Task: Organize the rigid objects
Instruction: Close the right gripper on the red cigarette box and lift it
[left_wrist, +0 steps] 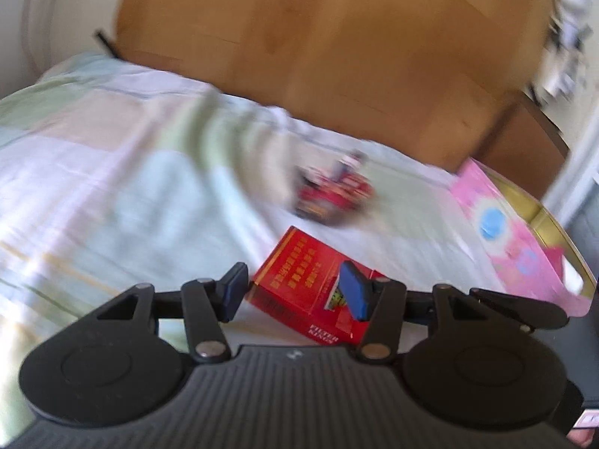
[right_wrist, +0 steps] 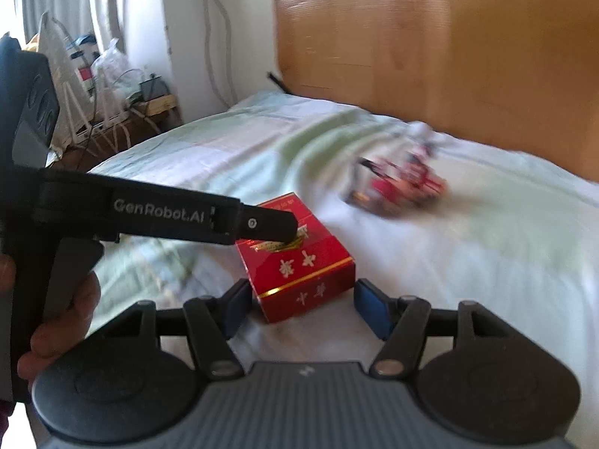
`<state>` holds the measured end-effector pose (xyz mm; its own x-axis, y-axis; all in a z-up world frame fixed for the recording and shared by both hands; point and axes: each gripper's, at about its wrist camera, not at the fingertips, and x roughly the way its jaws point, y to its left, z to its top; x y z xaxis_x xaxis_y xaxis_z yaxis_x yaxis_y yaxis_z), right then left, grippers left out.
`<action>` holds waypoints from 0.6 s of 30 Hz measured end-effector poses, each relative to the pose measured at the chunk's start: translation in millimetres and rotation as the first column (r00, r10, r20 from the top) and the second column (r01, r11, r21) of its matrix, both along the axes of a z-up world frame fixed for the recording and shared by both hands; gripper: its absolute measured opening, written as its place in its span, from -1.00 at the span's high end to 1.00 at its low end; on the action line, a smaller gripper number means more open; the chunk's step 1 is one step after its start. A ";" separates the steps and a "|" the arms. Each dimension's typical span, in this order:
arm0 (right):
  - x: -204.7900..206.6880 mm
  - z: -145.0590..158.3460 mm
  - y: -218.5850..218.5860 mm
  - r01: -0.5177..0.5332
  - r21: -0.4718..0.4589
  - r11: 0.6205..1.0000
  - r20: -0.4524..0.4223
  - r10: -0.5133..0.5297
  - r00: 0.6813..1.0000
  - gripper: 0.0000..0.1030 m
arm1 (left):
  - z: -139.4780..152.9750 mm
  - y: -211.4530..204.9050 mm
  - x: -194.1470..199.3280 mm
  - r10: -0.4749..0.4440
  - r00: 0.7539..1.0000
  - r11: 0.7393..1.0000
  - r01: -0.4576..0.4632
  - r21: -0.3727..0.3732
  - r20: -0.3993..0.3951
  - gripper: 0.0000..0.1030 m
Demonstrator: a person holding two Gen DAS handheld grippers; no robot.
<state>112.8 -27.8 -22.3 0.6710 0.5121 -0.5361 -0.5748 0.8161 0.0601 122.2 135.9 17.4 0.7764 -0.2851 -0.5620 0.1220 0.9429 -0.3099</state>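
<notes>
A red cigarette pack (right_wrist: pixel 299 262) lies flat on the pastel bedsheet (right_wrist: pixel 468 262). My right gripper (right_wrist: pixel 303 288) straddles its near end, with a blue pad close to each side and a thin gap showing, so it is open. My left gripper (right_wrist: pixel 288 230) reaches in from the left, held by a hand (right_wrist: pixel 63 318), its tip over the pack's far end. In the left wrist view the pack (left_wrist: pixel 295 262) sits slantwise between the left gripper's (left_wrist: pixel 294 273) pads. One pad is beside a corner and the other overlaps the top face, with no clamp visible. A blurred red toy car (left_wrist: pixel 333 194) lies further back.
A wooden headboard (left_wrist: pixel 337 56) closes off the far side of the bed. A pink flat box (left_wrist: pixel 513 232) lies at the bed's right edge on a gold-rimmed thing. In the right wrist view, bags and cables clutter a low stand (right_wrist: pixel 112 86) to the left of the bed.
</notes>
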 end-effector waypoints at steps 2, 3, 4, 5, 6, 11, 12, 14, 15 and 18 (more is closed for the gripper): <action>-13.0 -2.7 -22.3 0.042 0.007 0.999 0.003 -0.042 0.999 -0.20 | -0.6 -23.4 -5.6 -0.051 0.999 0.999 0.051 0.001 -0.001 -0.10; -20.4 -4.3 -35.0 0.068 0.012 0.998 0.004 -0.068 0.998 -0.20 | -0.9 -33.0 -8.1 -0.074 0.997 0.997 0.074 0.000 -0.002 -0.11; -26.3 -5.6 -45.2 0.089 0.016 0.996 0.007 -0.089 0.996 -0.20 | -1.8 -43.7 -10.4 -0.100 0.995 0.995 0.100 -0.002 -0.003 -0.11; -33.6 -7.0 -56.5 0.115 0.017 0.993 0.014 -0.115 0.993 -0.20 | -2.8 -54.9 -12.7 -0.126 0.992 0.992 0.126 -0.006 -0.004 -0.11; -40.9 -7.9 -67.3 0.139 0.020 0.990 0.024 -0.139 0.990 -0.20 | -3.3 -62.2 -14.5 -0.149 0.989 0.989 0.149 -0.012 -0.003 -0.11; -67.2 -10.3 -111.5 0.243 0.060 0.968 0.008 -0.244 0.970 -0.20 | -3.3 -105.2 -22.6 -0.254 0.967 0.967 0.254 -0.001 -0.003 -0.11; -71.5 -11.4 -118.3 0.262 0.066 0.963 0.002 -0.263 0.965 -0.20 | -3.5 -112.7 -23.8 -0.274 0.962 0.962 0.274 0.004 -0.005 -0.11; -81.2 -14.9 -130.0 0.291 0.073 0.954 0.013 -0.292 0.956 -0.20 | -4.3 -123.5 -27.3 -0.306 0.952 0.952 0.306 0.011 -0.003 -0.12; -85.6 -17.3 -133.0 0.300 0.071 0.951 0.024 -0.302 0.953 -0.21 | -4.5 -128.9 -27.4 -0.318 0.948 0.948 0.318 0.011 -0.004 -0.12; -92.3 -20.1 -141.1 0.307 0.087 0.948 0.036 -0.311 0.950 -0.23 | -3.0 -132.8 -30.5 -0.321 0.947 0.947 0.322 0.005 -0.018 -0.17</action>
<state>20.5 -168.8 -42.4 0.8271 0.3151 -0.4654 -0.2992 0.9478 0.1100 91.7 3.0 14.3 0.6345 -0.5135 -0.5776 0.4138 0.8569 -0.3073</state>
